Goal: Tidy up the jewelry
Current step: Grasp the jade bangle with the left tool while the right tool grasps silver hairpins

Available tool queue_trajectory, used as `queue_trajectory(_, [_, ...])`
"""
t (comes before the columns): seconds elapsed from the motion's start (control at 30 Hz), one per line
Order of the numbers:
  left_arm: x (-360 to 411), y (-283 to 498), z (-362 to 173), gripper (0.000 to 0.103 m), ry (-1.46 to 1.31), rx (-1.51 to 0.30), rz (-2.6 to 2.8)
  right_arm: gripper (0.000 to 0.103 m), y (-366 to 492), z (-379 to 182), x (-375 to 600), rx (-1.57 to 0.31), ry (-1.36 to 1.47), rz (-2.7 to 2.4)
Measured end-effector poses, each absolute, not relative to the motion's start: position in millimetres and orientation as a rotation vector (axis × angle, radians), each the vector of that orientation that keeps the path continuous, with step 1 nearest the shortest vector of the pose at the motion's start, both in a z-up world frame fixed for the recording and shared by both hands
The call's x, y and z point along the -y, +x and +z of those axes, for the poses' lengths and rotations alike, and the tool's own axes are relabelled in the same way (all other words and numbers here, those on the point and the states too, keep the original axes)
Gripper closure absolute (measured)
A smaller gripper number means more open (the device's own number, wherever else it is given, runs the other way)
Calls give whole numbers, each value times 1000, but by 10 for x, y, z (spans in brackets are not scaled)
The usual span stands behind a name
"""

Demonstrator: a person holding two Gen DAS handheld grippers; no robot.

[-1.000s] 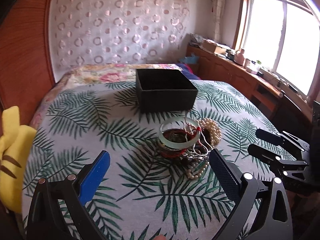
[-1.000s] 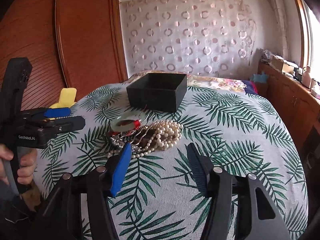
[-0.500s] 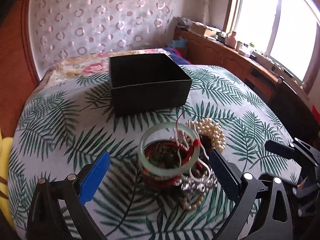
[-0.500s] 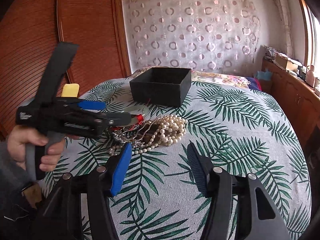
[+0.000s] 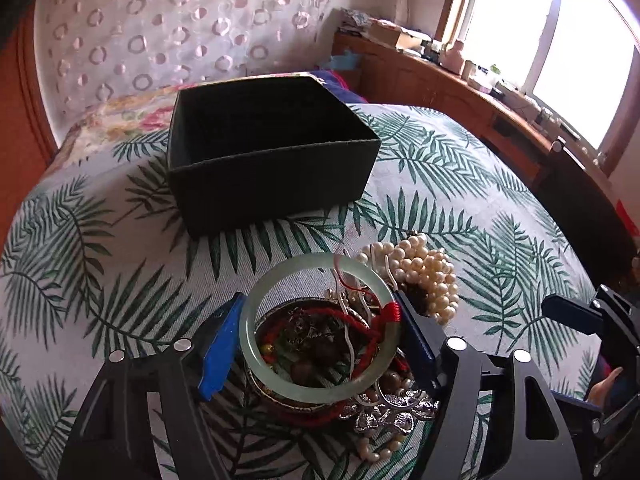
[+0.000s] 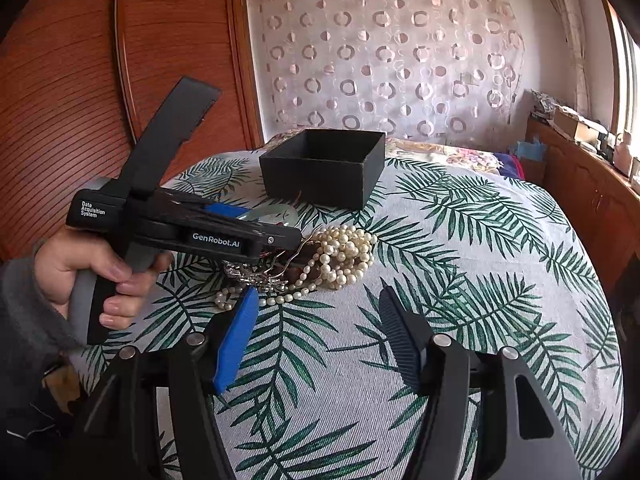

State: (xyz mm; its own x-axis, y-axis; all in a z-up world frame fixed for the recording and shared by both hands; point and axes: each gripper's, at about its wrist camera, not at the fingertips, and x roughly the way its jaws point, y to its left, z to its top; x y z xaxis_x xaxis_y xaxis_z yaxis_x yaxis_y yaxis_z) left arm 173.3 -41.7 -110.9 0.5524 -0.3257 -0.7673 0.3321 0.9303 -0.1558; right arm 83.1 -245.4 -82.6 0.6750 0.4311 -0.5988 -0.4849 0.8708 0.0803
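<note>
A pale green jade bangle lies on top of a jewelry heap with a red cord, a silver piece and a pearl necklace. My left gripper has closed in around the bangle, with a finger against each side of it. An open black box stands just behind the heap. In the right wrist view, my right gripper is open and empty, just short of the pearls, with the left gripper over the heap and the box beyond.
The table wears a palm-leaf cloth. A wooden cabinet wall stands on the left, and a wooden sideboard under the window on the right. The right gripper shows at the lower right of the left wrist view.
My left gripper has moved forward and down onto the heap and narrowed its fingers around the jade bangle. The right gripper has stayed open and nearly still.
</note>
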Motion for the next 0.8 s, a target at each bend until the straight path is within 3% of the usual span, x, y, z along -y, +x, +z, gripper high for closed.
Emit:
queue_trajectory(0.23, [222,1584,-917,34,-26,-830,-377,39,939,-818,2381,-674,-103,587])
queue_trajectory(0.3, [146,1527,-866,34,-35,-813,-365,48,962,-798,2315,-679,-117,627])
queue_trajectory(0.4, [6,1427,-819,34,-64,-795,-354,52,984,-780,2161,-691,-166,691])
queue_trajectory(0.8, [-337,1152,-848,34,-91,-767,-293,58,1148,-851,1596,-730,-468,782])
